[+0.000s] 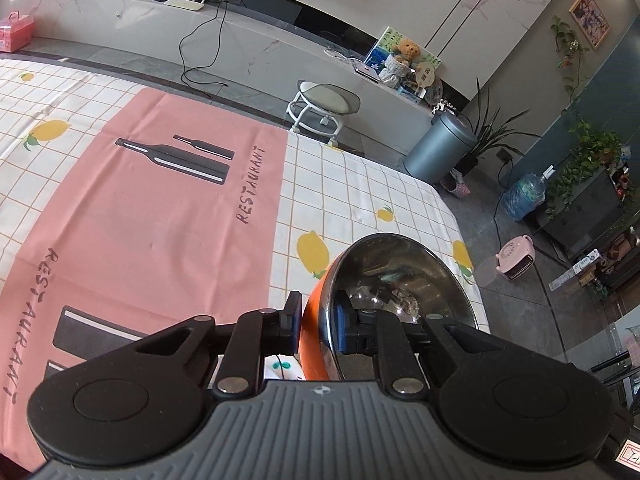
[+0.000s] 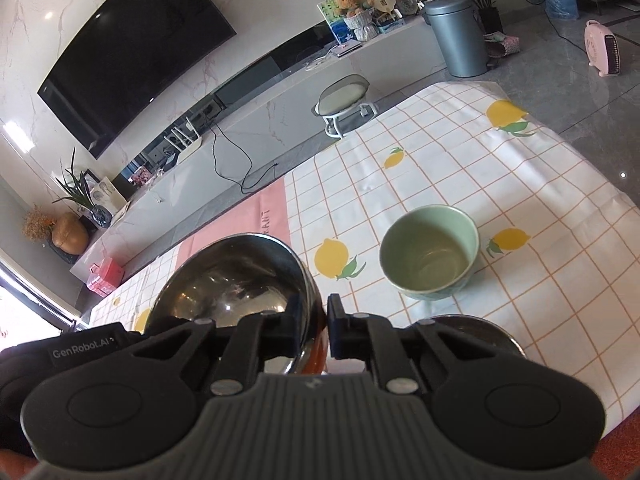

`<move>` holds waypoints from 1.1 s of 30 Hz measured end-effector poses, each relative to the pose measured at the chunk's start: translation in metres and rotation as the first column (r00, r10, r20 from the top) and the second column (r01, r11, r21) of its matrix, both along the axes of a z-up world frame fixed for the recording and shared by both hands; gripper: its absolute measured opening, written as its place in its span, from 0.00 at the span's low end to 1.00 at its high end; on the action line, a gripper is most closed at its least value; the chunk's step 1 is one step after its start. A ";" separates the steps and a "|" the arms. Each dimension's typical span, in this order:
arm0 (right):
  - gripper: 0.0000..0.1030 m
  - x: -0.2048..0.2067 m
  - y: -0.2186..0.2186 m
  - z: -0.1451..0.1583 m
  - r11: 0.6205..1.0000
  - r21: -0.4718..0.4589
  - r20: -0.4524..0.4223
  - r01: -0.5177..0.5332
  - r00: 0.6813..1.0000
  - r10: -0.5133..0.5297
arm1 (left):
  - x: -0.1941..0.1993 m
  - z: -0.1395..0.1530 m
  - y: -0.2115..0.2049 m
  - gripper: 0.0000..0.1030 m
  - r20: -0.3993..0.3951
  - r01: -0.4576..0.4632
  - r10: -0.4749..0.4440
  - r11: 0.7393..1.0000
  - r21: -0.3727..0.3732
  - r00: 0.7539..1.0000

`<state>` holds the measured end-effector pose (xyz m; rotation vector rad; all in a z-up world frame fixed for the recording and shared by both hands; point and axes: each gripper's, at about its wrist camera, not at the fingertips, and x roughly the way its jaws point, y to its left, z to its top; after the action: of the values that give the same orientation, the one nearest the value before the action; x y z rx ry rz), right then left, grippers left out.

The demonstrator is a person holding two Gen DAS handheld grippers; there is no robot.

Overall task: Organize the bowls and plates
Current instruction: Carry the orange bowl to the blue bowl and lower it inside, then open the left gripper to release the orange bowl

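My left gripper (image 1: 318, 326) is clamped on the rim of a steel bowl (image 1: 400, 280), orange outside, tipped on edge above the table (image 1: 360, 184). My right gripper (image 2: 318, 326) pinches a second steel bowl's (image 2: 232, 276) rim, one finger inside. The green bowl (image 2: 430, 254) sits upright at two o'clock from the right gripper, the nearer one, so I'd judge nesting goes there.

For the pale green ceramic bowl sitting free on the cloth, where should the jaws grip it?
Grip the pale green ceramic bowl by its rim, coming from above: it stands upright and open-mouthed, so one jaw can go inside and one outside the thin wall.
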<state>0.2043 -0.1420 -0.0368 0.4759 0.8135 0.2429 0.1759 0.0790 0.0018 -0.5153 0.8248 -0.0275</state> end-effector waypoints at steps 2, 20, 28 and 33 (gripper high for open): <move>0.11 -0.009 -0.011 0.004 1.000 0.012 0.012 0.017 1.000 -0.017 | -0.006 0.000 -0.008 0.17 0.000 0.015 -0.015 1.000 -0.015 1.000; 0.09 -0.062 -0.092 -0.034 0.980 0.032 -0.020 0.195 0.981 -0.195 | -0.021 -0.035 -0.090 0.15 -0.058 0.151 -0.146 0.985 0.078 0.988; 0.09 -0.059 -0.090 -0.043 0.979 -0.007 -0.015 0.203 0.979 -0.203 | -0.021 -0.051 -0.105 0.15 -0.088 0.171 -0.160 0.978 0.123 0.983; 0.10 -0.056 -0.089 -0.049 0.978 -0.022 -0.021 0.205 0.978 -0.206 | -0.021 -0.056 -0.108 0.15 -0.094 0.176 -0.163 0.974 0.140 0.982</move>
<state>0.1480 -0.2315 -0.0860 0.5410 0.7823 0.0379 0.1554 -0.0285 -0.0545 -0.3063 0.9423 -0.1022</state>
